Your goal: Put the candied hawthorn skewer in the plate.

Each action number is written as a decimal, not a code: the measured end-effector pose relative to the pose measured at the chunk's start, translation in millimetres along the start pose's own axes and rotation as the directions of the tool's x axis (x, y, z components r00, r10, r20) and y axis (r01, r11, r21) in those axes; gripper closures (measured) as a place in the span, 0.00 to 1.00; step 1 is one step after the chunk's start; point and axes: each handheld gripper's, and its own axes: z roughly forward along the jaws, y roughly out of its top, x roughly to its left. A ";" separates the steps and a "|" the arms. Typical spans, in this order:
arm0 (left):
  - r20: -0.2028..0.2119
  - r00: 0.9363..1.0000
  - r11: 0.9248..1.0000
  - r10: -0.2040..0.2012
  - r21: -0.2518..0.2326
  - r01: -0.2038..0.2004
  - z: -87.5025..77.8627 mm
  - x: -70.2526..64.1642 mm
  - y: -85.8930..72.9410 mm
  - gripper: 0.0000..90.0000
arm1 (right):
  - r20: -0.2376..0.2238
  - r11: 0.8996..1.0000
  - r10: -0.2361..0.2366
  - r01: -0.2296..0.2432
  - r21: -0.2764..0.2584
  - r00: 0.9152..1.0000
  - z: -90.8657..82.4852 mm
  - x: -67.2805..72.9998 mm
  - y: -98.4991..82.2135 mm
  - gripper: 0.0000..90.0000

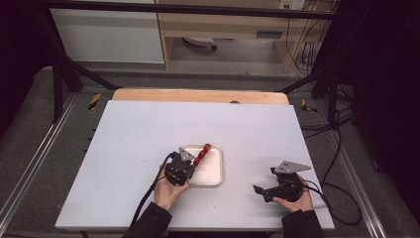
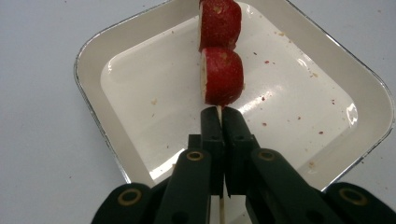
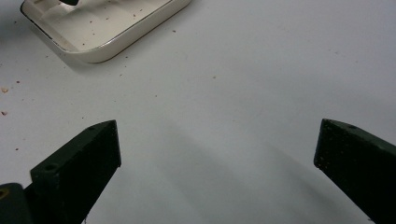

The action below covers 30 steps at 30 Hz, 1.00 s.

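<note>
Skewer (image 2: 220, 51): red pieces on thin stick, held over white tray (image 2: 116, 51), centre frame; long axis runs from jaw tips toward upper right in high view | left gripper (image 2: 218, 112): nearer, jaws clamped on bare stick end, hand low at tray's left edge | right gripper (image 1: 261, 191): well apart at lower right, jaws wide, empty.

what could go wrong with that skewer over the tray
1. The left gripper pinches only the thin stick of the skewer, so it could twist or slip and drop.
2. The red pieces sit out past the jaws and could slide off the stick onto the table instead of the tray.
3. The right gripper is open and apart from the tray, so nothing steadies the tray if bumped.
</note>
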 end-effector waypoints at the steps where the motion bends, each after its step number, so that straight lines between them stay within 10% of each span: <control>1: -0.004 1.000 1.000 0.002 0.001 -0.002 0.2 -0.5 -0.5 0.98 | 0.000 1.000 0.001 -0.001 0.001 1.000 0.2 0.3 -0.2 0.01; 11: -0.010 1.000 1.000 -0.001 0.014 0.001 2.5 0.2 -5.3 0.97 | 0.002 1.000 0.004 -0.004 0.005 1.000 1.1 0.8 -0.5 0.01; 24: 0.055 0.998 0.999 0.015 -0.038 -0.013 -21.0 12.3 1.5 0.58 | 0.003 1.000 0.013 -0.013 0.003 1.000 1.1 1.3 -0.3 0.01; 30: 0.069 0.994 0.996 0.088 -0.028 -0.086 -35.8 20.5 4.4 0.41 | 0.003 1.000 0.015 -0.015 -0.002 1.000 -0.2 0.6 0.1 0.01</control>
